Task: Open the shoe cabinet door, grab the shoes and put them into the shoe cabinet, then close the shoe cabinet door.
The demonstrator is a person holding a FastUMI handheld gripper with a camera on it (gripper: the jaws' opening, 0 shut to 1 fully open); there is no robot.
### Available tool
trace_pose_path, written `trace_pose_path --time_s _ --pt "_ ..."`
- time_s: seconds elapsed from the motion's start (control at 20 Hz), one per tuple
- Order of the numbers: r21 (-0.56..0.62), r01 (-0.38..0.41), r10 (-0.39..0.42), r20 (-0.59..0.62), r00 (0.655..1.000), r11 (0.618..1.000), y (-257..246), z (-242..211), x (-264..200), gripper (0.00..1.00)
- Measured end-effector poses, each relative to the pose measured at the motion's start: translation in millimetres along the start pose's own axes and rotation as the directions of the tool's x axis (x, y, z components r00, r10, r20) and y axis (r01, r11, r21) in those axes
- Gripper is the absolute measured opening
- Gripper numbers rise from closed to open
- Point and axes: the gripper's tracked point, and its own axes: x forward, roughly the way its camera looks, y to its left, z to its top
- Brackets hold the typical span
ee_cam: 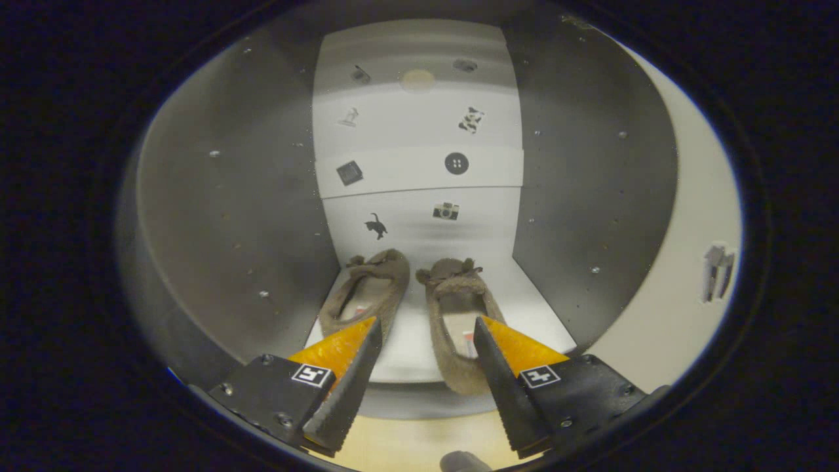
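Observation:
I look into the open shoe cabinet (229,210), which has grey side walls and a white back panel. Two brown fuzzy slippers lie on its white bottom shelf (406,354), toes toward the back. The left slipper (367,288) sits just beyond my left finger. The right slipper (452,314) lies beside it, its heel reaching between my fingers close to the right fingertip. My gripper (426,331) is open at the cabinet's mouth and holds nothing.
The back panel (419,164) carries small picture stickers and shelf lines higher up. On the right, a pale door or outer panel (695,262) stands beside the opening. A light wooden floor (419,446) shows below the fingers.

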Motion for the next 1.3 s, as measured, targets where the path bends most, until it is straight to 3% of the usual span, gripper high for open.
trace_pose_path --time_s 0.15,0.25,0.45,0.75,1.0,1.3 --pt "-0.01 -0.027 0.028 0.061 0.998 1.0 12.3 -11.5 -56.0 0.9" --pt "-0.016 -0.045 0.046 0.08 0.996 0.999 18.9 -21.9 -95.2 0.99" --pt "-0.03 -0.064 0.067 0.14 0.988 0.998 19.7 -38.1 -173.6 1.0" --pt "-0.022 -0.054 0.057 0.191 0.98 0.998 -15.6 -67.0 -282.9 1.0" --pt "0.012 0.04 -0.042 0.215 0.976 0.999 -82.2 -92.9 -353.2 1.0" --pt "0.089 0.174 -0.189 0.223 0.956 0.981 -179.0 -114.5 -398.7 1.0"
